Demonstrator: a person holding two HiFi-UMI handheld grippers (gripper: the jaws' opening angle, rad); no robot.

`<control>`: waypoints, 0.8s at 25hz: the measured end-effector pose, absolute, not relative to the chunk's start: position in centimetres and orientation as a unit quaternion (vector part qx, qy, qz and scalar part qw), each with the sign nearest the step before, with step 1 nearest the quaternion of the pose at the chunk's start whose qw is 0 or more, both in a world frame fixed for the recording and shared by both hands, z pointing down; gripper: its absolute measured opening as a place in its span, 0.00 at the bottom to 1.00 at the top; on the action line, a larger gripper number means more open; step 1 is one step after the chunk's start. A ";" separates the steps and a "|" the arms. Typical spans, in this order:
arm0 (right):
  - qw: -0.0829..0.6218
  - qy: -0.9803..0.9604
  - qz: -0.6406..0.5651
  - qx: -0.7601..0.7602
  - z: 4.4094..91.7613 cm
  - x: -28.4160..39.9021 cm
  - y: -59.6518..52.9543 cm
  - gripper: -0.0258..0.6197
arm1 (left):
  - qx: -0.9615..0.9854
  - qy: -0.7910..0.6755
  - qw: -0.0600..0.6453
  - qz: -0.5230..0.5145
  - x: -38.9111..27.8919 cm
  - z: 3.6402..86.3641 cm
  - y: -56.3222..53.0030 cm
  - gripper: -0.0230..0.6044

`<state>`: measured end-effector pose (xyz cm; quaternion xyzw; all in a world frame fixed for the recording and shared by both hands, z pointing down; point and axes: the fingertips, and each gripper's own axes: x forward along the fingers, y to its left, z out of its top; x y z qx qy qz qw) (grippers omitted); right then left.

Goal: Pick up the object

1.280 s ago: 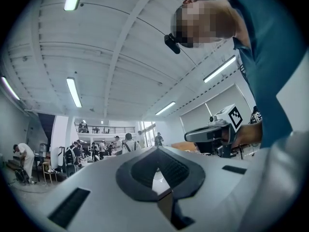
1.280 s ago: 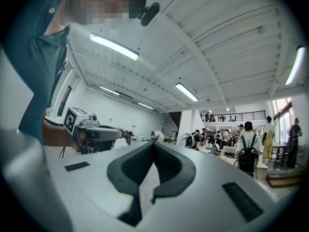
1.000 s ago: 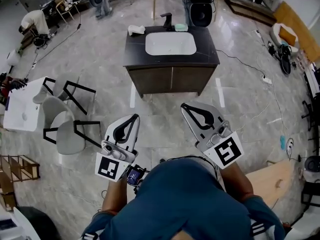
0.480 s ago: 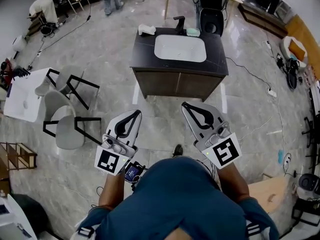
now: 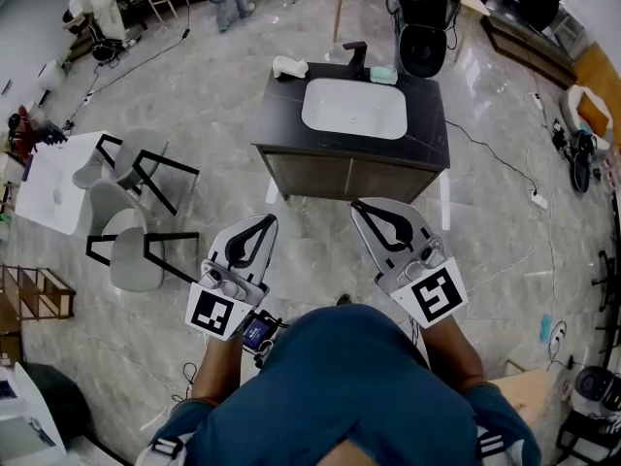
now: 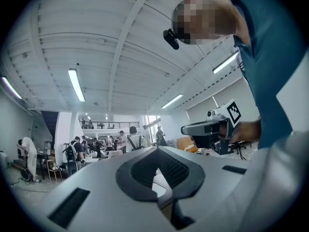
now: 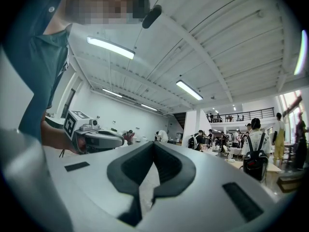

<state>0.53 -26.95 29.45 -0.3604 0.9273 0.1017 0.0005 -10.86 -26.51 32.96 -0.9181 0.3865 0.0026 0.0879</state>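
The person point(image 5: 359, 386) in the blue top stands on the grey marble floor, holding both tools out level toward twelve o'clock. The left gripper point(image 5: 264, 218) has its jaws pressed together at the tips, with nothing between the dark pads. The right gripper point(image 5: 357, 205) looks the same, tips meeting and nothing caught in them. The two sit side by side, a little apart.

Straight ahead at twelve o'clock, clear of both grippers, stands a dark vanity point(image 5: 432, 134) with a white basin point(image 5: 354, 110) set in its top. A black faucet point(image 5: 357, 59) rises at the basin's twelve o'clock. At the basin's ten o'clock, on the counter's corner, lies a small white object point(image 5: 289, 67). At its one o'clock, just beside the faucet, sits a pale green object point(image 5: 383, 75). I cannot tell which of the two is meant to be picked up.

Off at the person's ten o'clock stand two grey chairs point(image 5: 131, 260) beside a white table point(image 5: 53, 183).
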 end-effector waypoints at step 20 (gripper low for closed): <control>-0.011 0.915 0.086 -0.395 30.7 -2.0 -39.5 0.06 | -0.931 0.354 0.086 0.002 -13.6 33.0 -40.0 0.04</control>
